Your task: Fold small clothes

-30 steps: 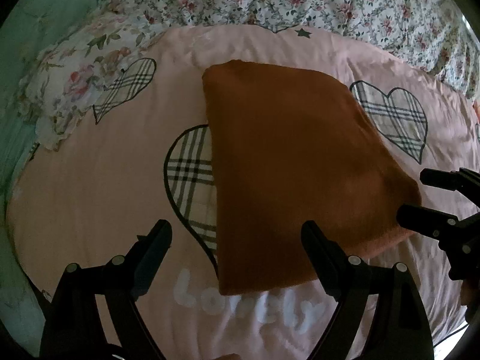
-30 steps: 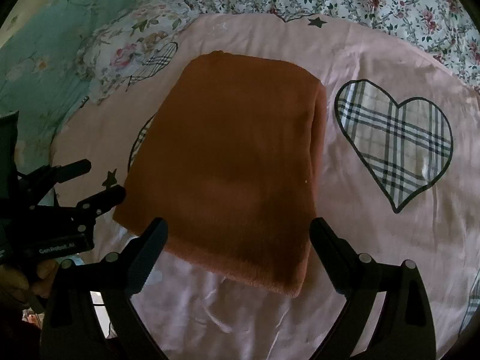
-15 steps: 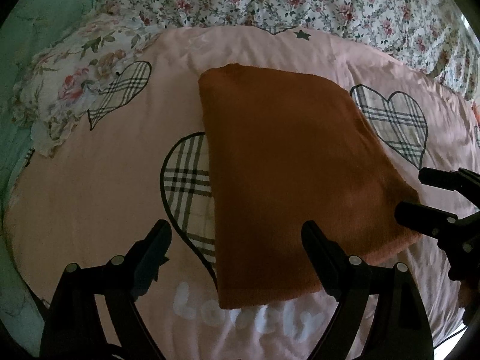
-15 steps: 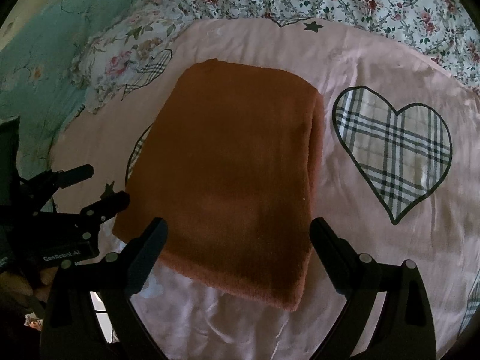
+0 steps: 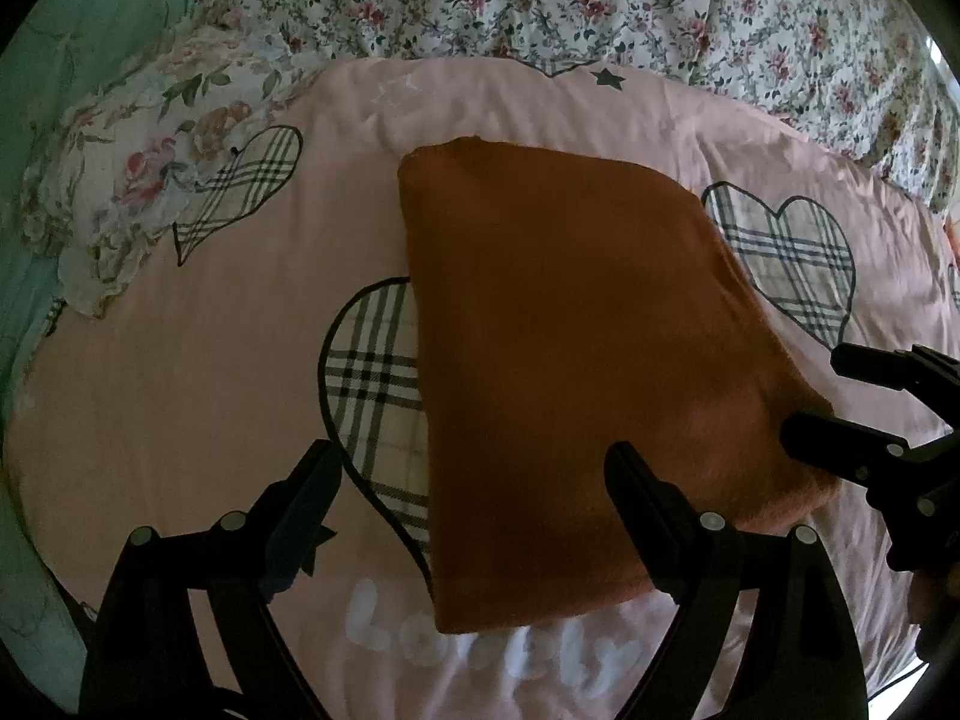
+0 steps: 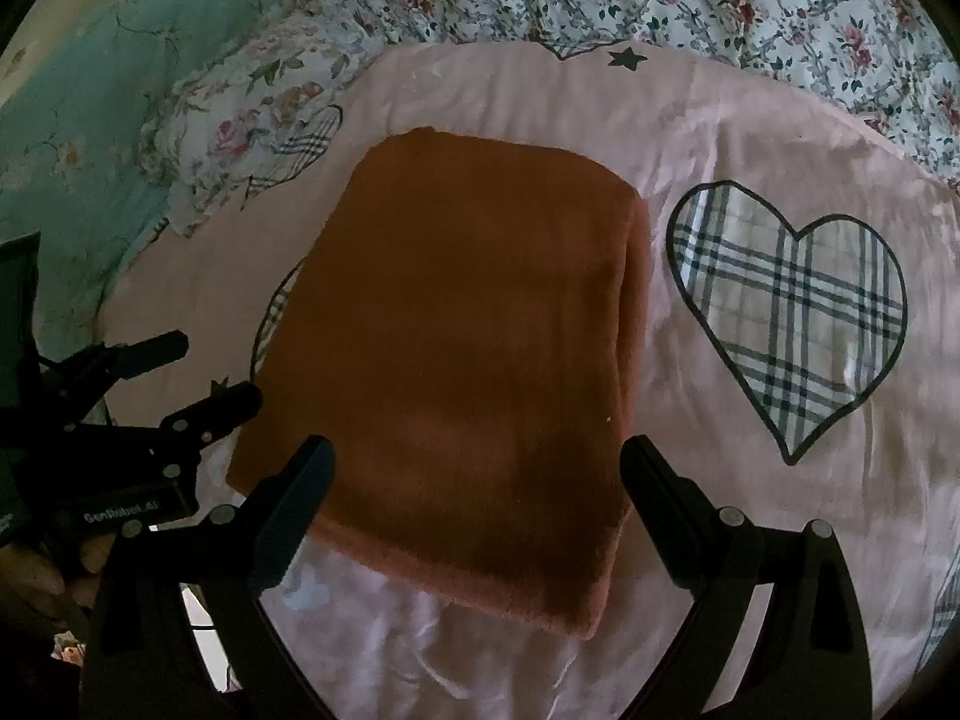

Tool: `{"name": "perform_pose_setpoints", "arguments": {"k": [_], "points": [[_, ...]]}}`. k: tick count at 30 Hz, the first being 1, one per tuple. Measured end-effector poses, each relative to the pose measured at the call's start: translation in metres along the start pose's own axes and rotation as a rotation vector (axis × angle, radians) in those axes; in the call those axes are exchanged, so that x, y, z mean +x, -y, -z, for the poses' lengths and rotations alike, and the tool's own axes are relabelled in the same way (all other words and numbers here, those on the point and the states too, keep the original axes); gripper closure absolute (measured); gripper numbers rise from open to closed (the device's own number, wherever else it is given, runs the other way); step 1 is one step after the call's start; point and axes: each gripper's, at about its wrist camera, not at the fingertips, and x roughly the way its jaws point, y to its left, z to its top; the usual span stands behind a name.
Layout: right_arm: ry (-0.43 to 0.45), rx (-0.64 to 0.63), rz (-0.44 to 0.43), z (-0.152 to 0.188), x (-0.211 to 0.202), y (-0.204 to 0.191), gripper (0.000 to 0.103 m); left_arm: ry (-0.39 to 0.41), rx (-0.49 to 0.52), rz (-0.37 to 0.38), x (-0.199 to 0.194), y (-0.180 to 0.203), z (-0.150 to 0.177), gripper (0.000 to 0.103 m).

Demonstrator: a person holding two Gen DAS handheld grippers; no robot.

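The rust-orange folded garment lies flat on the pink heart-print bedcover. Your left gripper and right gripper hover at its near edge, jaws spread and pinching nothing, apparently placed to take the next fold.

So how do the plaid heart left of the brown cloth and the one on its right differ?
The left plaid heart is partly covered by the folded brown cloth; the right plaid heart lies fully exposed, clear of the cloth. The left one sits nearer the white "Lovely" lettering. Both are black-outlined plaid prints on the pink cover.
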Motion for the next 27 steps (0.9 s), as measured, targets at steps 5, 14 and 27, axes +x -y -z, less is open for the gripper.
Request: {"name": "perform_pose_setpoints", "arguments": {"k": [5, 14, 27], "points": [[0.005, -0.001, -0.002, -0.0005, 0.0001, -0.0008, 0.007, -0.002, -0.003, 0.000, 0.0008, -0.0005, -0.0022, 0.013], [0.006, 0.005, -0.005, -0.0004, 0.0000, -0.0006, 0.007, -0.004, 0.002, 0.000, 0.0021, 0.0005, -0.0035, 0.013], [0.006, 0.008, -0.007, -0.0006, -0.0020, 0.0007, 0.007, -0.003, 0.006, 0.002, 0.0014, 0.0002, -0.0044, 0.012]]}}
